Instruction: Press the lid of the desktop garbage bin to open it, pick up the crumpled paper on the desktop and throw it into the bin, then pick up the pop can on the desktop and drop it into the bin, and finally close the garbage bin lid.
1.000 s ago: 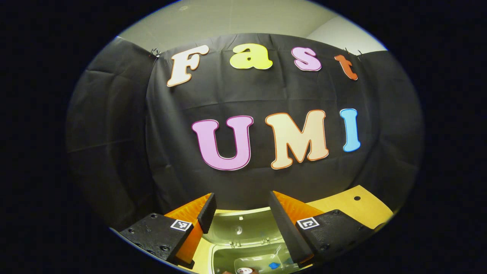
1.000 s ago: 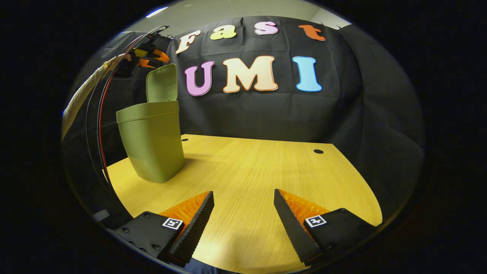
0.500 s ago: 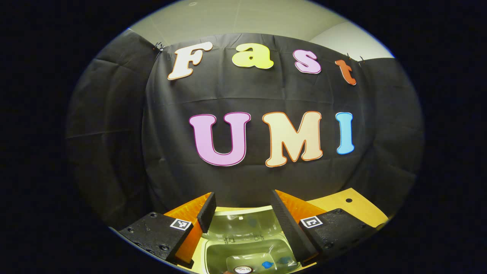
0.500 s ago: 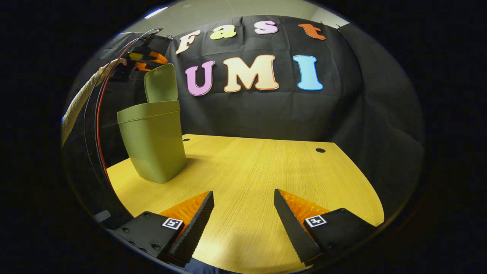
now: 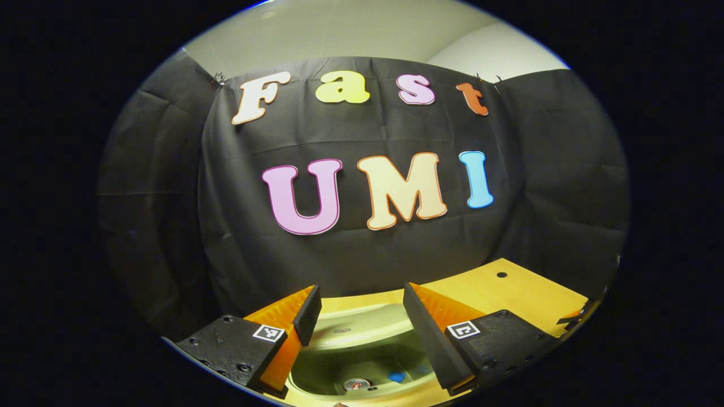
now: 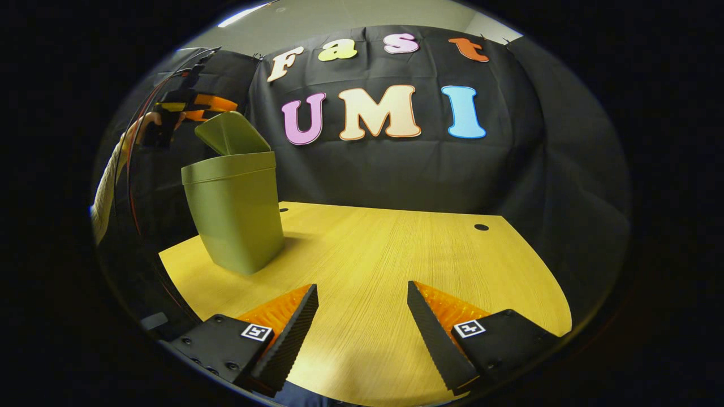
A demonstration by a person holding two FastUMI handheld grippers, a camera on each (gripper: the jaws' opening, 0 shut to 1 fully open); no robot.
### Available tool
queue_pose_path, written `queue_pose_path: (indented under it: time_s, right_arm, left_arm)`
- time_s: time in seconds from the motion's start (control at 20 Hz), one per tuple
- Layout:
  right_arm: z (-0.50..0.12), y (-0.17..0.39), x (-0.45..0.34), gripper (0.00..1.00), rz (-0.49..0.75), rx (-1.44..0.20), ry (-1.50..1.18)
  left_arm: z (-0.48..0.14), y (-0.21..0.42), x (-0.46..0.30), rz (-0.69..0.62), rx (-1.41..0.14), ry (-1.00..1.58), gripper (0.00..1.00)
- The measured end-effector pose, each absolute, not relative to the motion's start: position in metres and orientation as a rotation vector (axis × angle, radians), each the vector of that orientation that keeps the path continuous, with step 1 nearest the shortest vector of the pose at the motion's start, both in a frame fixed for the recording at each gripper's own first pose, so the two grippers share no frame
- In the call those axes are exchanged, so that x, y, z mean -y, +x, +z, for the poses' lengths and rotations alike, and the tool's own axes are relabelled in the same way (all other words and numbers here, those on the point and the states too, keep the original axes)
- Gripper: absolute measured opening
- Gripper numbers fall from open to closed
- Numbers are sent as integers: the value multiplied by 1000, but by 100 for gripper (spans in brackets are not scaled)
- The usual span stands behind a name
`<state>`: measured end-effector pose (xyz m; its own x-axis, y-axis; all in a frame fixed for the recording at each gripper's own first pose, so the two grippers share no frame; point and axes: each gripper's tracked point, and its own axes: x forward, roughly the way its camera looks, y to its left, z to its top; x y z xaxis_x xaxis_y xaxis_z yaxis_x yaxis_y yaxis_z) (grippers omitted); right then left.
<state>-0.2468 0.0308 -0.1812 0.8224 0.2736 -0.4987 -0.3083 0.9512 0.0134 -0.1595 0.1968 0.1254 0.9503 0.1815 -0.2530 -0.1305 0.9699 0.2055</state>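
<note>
The garbage bin [image 6: 235,215] stands near the back left corner of the wooden desktop [image 6: 384,265] as we see it in the right gripper view, upright, with its lid [image 6: 229,133] tilted about halfway between upright and flat. In that same view the left gripper [image 6: 195,107] sits just above and behind the lid, held by a hand [image 6: 148,121] with a light sleeve [image 6: 107,181] running down the left edge; we cannot tell from here whether it touches the lid.

In the left gripper view we look down between the left gripper's [image 5: 356,305] own fingers, which stand spread wide apart with nothing between them. Below them lies the inner face of the lid [image 5: 362,325], slanting over the bin's mouth [image 5: 362,373]. Inside the bin we can make out the round top of the pop can [image 5: 357,384] and a small blue patch [image 5: 397,376] just beside it; what the blue patch belongs to we cannot tell. The crumpled paper we cannot pick out with certainty.

The right gripper [image 6: 362,316] hovers low over the front of the desktop, well apart from the bin. Its fingers are also spread wide, gripping nothing, with bare wood showing between them. Two small dark holes [image 6: 481,227] mark the far side of the desktop near the black cloth wall
</note>
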Motion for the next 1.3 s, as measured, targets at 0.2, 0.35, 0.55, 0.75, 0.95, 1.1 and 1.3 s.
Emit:
queue_pose_path:
  time_s: [0.2, 0.35, 0.55, 0.75, 0.95, 1.1, 1.3]
  right_arm:
    - [-181, -249, -36, 100, 320, -519, -80]
    - [-179, -251, -38, 100, 328, -514, -83]
    - [-177, -251, -36, 100, 326, -510, -85]
    - [-178, -250, -34, 100, 317, -513, -77]
    - [-182, -250, -34, 100, 320, -524, -84]
    - [-185, -251, -40, 100, 334, -532, -93]
    - [-188, -253, -43, 100, 346, -542, -105]
  left_arm:
    - [95, -178, -192, 135, -287, 232, 93]
    - [77, -188, -195, 144, -299, 236, 89]
    - [53, -200, -197, 155, -310, 215, 89]
    - [40, -204, -195, 153, -299, 182, 89]
    - [40, -206, -196, 170, -247, 135, 88]
    - [42, -206, -193, 174, -194, 125, 89]
    - [42, -206, -195, 188, -140, 127, 91]
